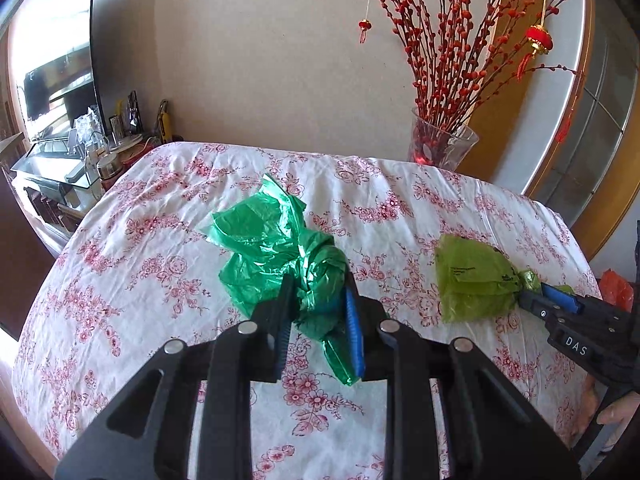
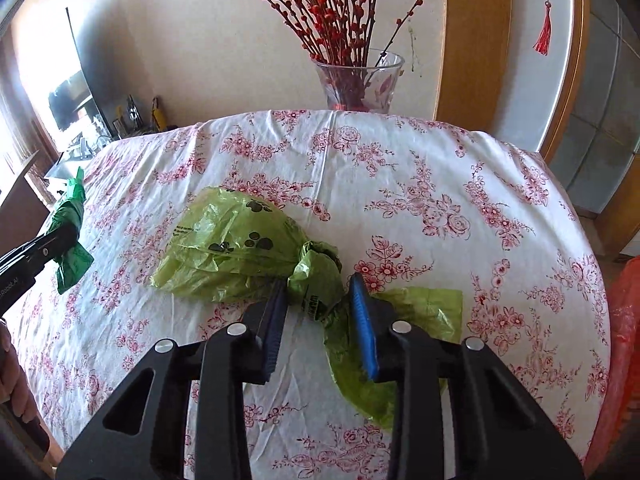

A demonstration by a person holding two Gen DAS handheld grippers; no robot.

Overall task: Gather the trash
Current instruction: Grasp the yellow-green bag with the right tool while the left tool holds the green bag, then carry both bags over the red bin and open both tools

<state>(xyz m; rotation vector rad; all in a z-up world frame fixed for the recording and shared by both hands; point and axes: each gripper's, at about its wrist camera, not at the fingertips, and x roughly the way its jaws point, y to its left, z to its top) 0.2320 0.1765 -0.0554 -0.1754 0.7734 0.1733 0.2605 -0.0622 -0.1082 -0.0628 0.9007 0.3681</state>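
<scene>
The left gripper [image 1: 318, 312] pinches the green bag [image 1: 276, 248]; the right gripper [image 2: 318, 300] pinches the lime bag [image 2: 236, 240] (both on the counter [image 2: 420, 184]).

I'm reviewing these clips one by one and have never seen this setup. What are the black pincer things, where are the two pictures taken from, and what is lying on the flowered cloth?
No robot here: a person holds a two-finger gripper in each hand, and a fisheye camera on each looks forward along its fingers. That is why black arms with blue pads fill the bottom of both pictures.

One picture comes from the left gripper. Its fingers sit on either side of the knotted part of a dark green bag, apparently pinching it. At its right edge you see the right gripper from the side.

The other picture comes from that right gripper, whose fingers straddle the knot of a light green bag printed with paw marks.

Both bags lie on a table under a floral tablecloth. Behind stands a glass vase of red branches.
</scene>
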